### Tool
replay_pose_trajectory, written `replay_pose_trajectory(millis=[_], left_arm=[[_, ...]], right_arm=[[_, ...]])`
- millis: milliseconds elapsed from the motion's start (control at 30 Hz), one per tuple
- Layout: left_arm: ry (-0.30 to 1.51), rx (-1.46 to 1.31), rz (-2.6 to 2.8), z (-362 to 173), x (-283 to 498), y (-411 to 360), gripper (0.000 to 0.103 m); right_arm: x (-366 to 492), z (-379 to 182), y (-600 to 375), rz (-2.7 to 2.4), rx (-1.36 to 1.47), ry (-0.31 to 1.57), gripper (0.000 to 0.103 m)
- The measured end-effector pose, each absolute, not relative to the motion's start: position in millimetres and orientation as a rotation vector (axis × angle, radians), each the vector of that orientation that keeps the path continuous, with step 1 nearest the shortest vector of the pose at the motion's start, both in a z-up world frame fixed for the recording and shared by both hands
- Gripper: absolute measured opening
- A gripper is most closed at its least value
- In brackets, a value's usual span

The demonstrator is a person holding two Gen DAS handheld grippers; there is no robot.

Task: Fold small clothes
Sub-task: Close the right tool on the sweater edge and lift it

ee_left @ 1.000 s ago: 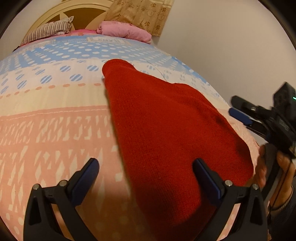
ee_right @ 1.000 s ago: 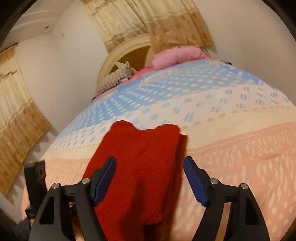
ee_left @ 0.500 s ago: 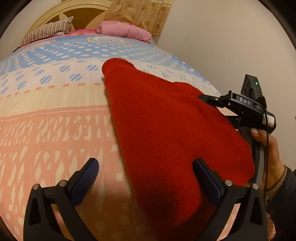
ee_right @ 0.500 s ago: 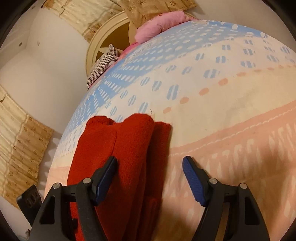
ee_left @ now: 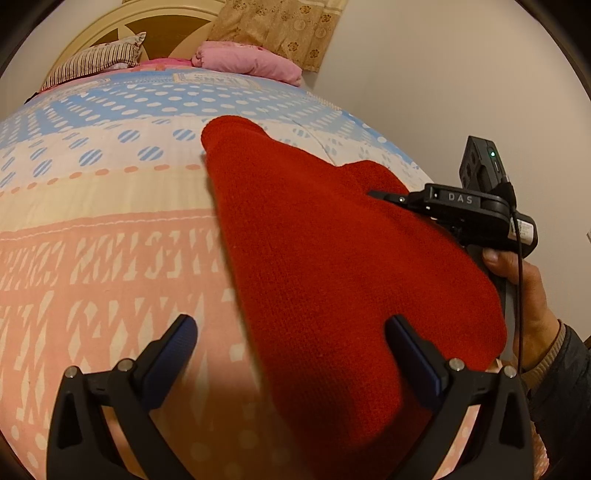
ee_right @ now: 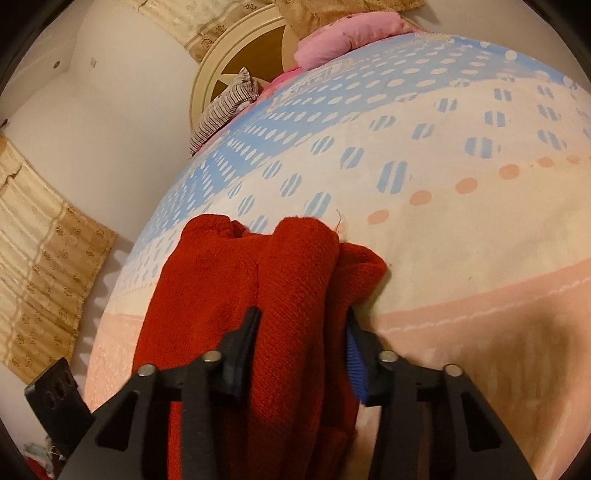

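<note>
A: Where does the garment lie?

B: The red knitted sweater (ee_left: pixel 332 266) is spread on the bed (ee_left: pixel 92 221), over the pink-and-white patterned band of the bedsheet, with its far end reaching up to the cream band with blue dots. It sits toward the right edge of the bed, already doubled lengthwise: in the right wrist view a thick fold of it (ee_right: pixel 295 314) stands up as a ridge above the flatter layers on either side.

A: And the right tool?

B: The right tool (ee_right: pixel 301 354) is narrowed around that ridge. Its two blue-padded fingers (ee_right: pixel 356 354) press against the knit from both sides, so it is holding the sweater. From the left wrist view, the same tool (ee_left: pixel 417 201) reaches in level from the right over the sweater's edge, pointing to the left, and the right hand (ee_left: pixel 524 295) grips its upright handle from below, thumb on top near the body, a dark sleeve cuff at the wrist.

A: The left one?

B: The left tool (ee_left: pixel 291 354) hangs wide open, low over the near end of the bed. One finger (ee_left: pixel 173 343) is above the bare sheet, the other above the sweater; whether either touches the cloth I cannot tell. It grips nothing.

A: Anything else around?

B: A striped pillow (ee_left: pixel 96 62) and a pink bundle of bedding (ee_left: pixel 251 62) lie at the headboard (ee_left: pixel 155 18), with a floral beige curtain (ee_left: pixel 284 26) behind.
</note>
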State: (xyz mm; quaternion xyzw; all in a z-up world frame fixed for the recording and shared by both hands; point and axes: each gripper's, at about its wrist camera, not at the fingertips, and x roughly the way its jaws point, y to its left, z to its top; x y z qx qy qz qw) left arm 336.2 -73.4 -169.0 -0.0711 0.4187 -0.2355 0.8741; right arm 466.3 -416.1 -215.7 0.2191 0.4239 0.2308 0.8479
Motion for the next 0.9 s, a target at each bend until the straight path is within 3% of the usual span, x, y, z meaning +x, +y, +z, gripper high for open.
replay_pose_trajectory(millis=[233,333,367,600,900], left_arm=[[0.870,-0.161,-0.522,-167,336,-73,0.100],[0.873,-0.170,-0.582,-166,335,-76,0.083],[0.875,-0.172,-0.607,-166,334,-77,0.072],[0.863,-0.135,-0.582,-155,324,-86,0.051],[0.827,-0.083,-0.570,-135,296,-91,0.039]], right_arm=[[457,-214,-413,0.486,0.434,0.845,0.031],[451,-210,-409,0.470,0.397,0.814,0.029],[450,-209,-409,0.465,0.391,0.807,0.029],[433,-200,-409,0.443,0.401,0.769,0.028],[394,-177,-415,0.436,0.418,0.694,0.027]])
